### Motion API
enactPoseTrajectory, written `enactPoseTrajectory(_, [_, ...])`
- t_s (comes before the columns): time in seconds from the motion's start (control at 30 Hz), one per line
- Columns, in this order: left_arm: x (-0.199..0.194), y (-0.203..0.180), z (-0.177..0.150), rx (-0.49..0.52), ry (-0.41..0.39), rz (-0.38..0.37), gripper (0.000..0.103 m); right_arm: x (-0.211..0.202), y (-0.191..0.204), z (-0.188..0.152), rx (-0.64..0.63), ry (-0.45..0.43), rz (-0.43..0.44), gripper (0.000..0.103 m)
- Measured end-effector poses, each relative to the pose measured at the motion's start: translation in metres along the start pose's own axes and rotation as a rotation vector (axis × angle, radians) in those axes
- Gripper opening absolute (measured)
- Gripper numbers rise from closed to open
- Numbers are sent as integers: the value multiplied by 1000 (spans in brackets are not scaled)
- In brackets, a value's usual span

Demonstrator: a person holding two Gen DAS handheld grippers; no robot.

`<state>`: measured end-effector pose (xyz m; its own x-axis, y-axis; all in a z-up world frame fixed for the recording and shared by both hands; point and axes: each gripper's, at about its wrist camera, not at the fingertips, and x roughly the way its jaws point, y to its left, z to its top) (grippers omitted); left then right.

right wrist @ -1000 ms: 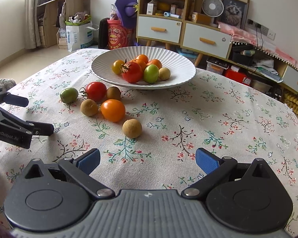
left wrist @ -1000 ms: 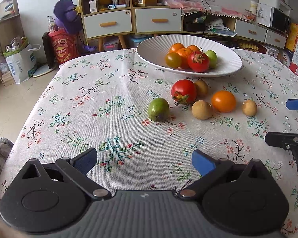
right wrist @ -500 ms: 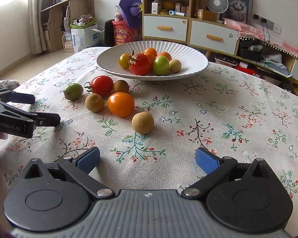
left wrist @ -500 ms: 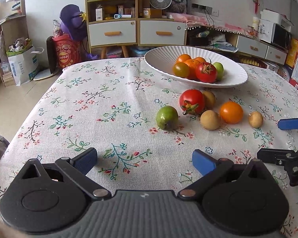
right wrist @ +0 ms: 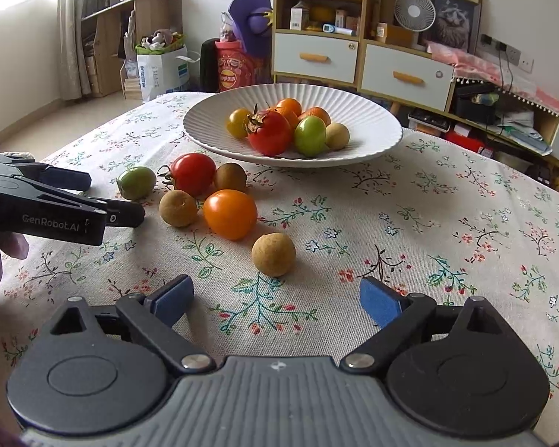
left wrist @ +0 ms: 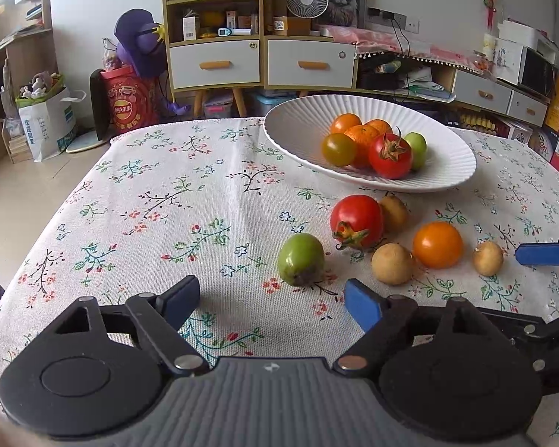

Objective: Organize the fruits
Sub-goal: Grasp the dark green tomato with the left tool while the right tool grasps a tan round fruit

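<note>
Item 1, table [left wrist: 138,223]: one, under a floral cloth, filling the lower two thirds of both views.

Item 2, white plate [right wrist: 372,119]: one, ribbed, upper centre of the right wrist view. I counted six fruits in it there: one red tomato, one green, one yellow, two orange, one small tan.

Item 3, grippers: two. My left gripper [left wrist: 272,300] sat at bottom centre of its view, jaws spread wide and empty. My right gripper [right wrist: 275,300] was likewise wide apart with nothing between the pads.

Item 4, loose fruits on the cloth: six, all in front of the plate and apart from it.
- red tomato [left wrist: 357,219]: one.
- orange tomato [left wrist: 438,244]: one.
- green fruit [left wrist: 300,259]: one.
- brown fruit [left wrist: 393,212]: one, touching the red tomato's far side.
- tan round fruits: two, one [left wrist: 392,263] beside the orange tomato, the other [right wrist: 273,249] off alone.

Deciding relation: the green fruit lay just ahead of my left gripper's opening, slightly right of its centre line; its long axis tilted up and to the right in that view. The lone tan fruit lay almost dead ahead of my right gripper, near and unobstructed. I judged each hand nearest to its own fruit.
</note>
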<state>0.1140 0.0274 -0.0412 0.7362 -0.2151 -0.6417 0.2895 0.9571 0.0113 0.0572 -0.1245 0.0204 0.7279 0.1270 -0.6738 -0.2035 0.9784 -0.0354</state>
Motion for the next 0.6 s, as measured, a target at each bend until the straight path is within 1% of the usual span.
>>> enactPoseTrajectory(0.03, [0,-2,2,4,0,-3,71,0,1,1,-3,1,3,85])
enactPoseTrajectory(0.07, [0,-3,3,9,0,-4,69,0,1,2,-9,1,5,83])
enactPoseTrajectory(0.13, [1,-6,4,12,-1,-7,61,0,3,4,-21,2,8,75])
enactPoseTrajectory(0.33, [2,-10,6,15,0,-11,49,0,4,7,-37,4,21,66])
enactPoseTrajectory(0.47, [3,-14,8,17,2,-15,43,1,3,7,-38,2,20,60])
enactPoseTrajectory(0.6, [3,-15,11,12,11,-25,35,0,2,10,-32,3,17,49])
